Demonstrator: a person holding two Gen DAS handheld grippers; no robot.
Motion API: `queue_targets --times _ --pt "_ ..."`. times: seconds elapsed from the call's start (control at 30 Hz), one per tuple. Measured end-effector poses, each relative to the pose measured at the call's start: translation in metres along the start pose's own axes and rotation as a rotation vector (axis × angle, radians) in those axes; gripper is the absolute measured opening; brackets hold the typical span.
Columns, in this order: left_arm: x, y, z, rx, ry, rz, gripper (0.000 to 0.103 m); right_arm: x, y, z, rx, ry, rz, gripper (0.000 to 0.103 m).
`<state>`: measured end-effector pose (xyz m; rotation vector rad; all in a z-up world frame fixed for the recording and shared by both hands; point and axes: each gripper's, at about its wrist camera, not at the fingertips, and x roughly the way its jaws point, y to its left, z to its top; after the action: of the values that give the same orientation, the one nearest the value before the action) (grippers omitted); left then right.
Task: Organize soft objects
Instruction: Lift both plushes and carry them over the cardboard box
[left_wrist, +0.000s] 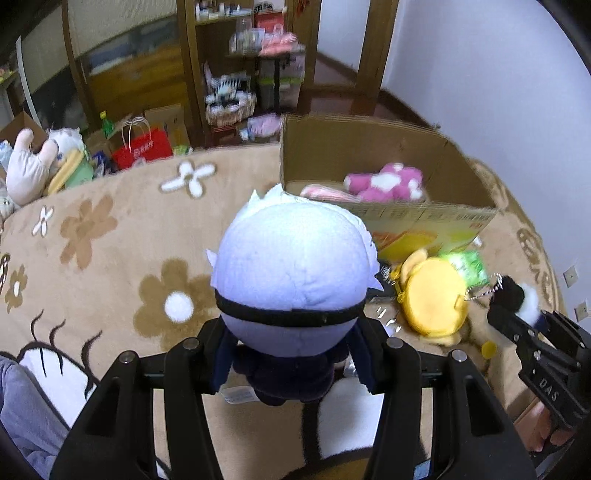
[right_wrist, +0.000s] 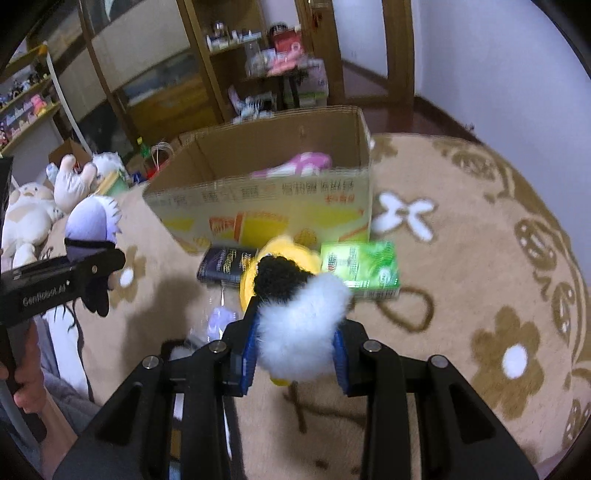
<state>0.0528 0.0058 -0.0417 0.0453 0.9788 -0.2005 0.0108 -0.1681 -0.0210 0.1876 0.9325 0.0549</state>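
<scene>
My left gripper (left_wrist: 291, 365) is shut on a white-haired plush doll (left_wrist: 291, 273) with a black blindfold and dark body, held above the blanket; it also shows in the right wrist view (right_wrist: 92, 236). My right gripper (right_wrist: 295, 354) is shut on a black and white fluffy plush (right_wrist: 299, 317), seen at the right in the left wrist view (left_wrist: 521, 295). A cardboard box (left_wrist: 369, 147) stands ahead with a pink plush (left_wrist: 388, 181) inside; it also shows in the right wrist view (right_wrist: 266, 206). A yellow plush (left_wrist: 432, 299) lies in front of the box.
A green packet (right_wrist: 362, 266) and a dark packet (right_wrist: 225, 264) lie by the box on the tan flower blanket (left_wrist: 110, 258). More plush toys (right_wrist: 33, 206) sit at the left. A red bag (left_wrist: 142, 147) and wooden shelves (left_wrist: 243, 66) stand behind.
</scene>
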Motion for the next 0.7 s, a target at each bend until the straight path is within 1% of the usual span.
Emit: queue_targets --times 0.17,0.33,0.5,0.57,0.7 --pt "-0.016 -0.008 0.005 0.021 -0.099 -0.002 0.052 -0.011 0.001 0.016 -0.009 -0.095 0.004 0.036" --pt "-0.027 -0.014 0.011 0.047 -0.185 0.032 0.052 -0.016 -0.004 0.033 0.0 -0.15 0.016 0.036" --pt "-0.037 -0.021 0.016 0.073 -0.267 0.053 0.052 -0.021 -0.002 0.052 -0.039 -0.201 0.02 0.036" --pt "-0.04 -0.023 0.02 0.081 -0.292 0.052 0.052 -0.023 -0.001 0.058 -0.049 -0.218 0.025 0.036" --pt "-0.044 -0.031 0.037 0.126 -0.308 0.037 0.052 -0.026 0.002 0.069 -0.063 -0.243 0.035 0.036"
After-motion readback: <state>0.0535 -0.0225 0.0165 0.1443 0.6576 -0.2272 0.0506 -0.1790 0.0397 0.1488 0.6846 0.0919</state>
